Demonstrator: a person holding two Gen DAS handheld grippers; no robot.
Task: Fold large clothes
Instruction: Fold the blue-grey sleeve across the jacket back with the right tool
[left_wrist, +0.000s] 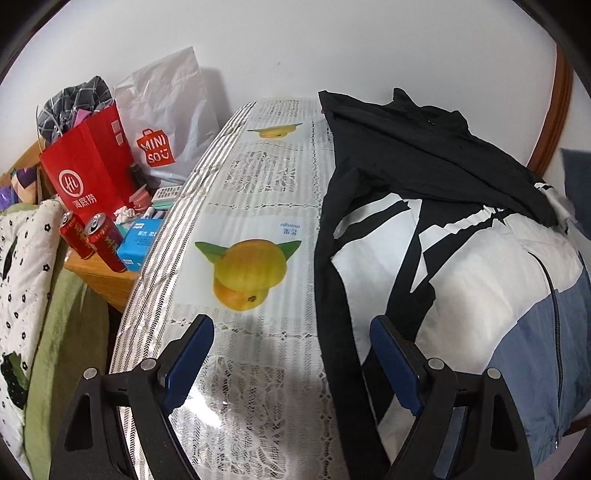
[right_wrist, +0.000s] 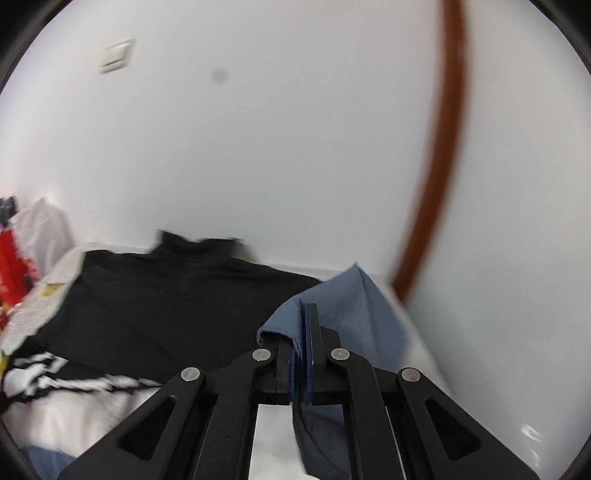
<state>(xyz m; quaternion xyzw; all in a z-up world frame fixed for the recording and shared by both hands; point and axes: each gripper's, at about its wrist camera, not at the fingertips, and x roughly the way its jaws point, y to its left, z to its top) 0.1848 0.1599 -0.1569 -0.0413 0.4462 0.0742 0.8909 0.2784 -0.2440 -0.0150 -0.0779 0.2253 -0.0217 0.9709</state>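
left gripper (left_wrist: 291, 354) hangs over the table (left_wrist: 258, 206) with its jaws wide apart and nothing between them; its blue pads (left_wrist: 188, 365) sit above the lace-patterned cloth (left_wrist: 255, 398), the right-hand pad at the edge of the jacket (left_wrist: 472, 280). the jacket lies on the right half of the table, a black, white and blue-grey garment with a zip running down its front; its black upper part is folded over and bunched toward the far end by the wall (left_wrist: 332, 48). one black sleeve (left_wrist: 332, 295) trails down along the jacket's left edge toward the camera. right gripper (right_wrist: 304, 332) has its jaws pressed together on a blue-grey fold (right_wrist: 343, 314) of the jacket, the fabric rising above the fingertips and hanging down below them between the arms. that view is blurred. beyond it the black part of the jacket (right_wrist: 166, 295) spreads across the table. left of the table, a lower wooden surface (left_wrist: 107, 273) carries a red bag (left_wrist: 88, 166), a white bag (left_wrist: 166, 110), two red cans (left_wrist: 92, 236) and a blue box (left_wrist: 136, 240). a brown frame (right_wrist: 439, 147) curves along the wall on the right.
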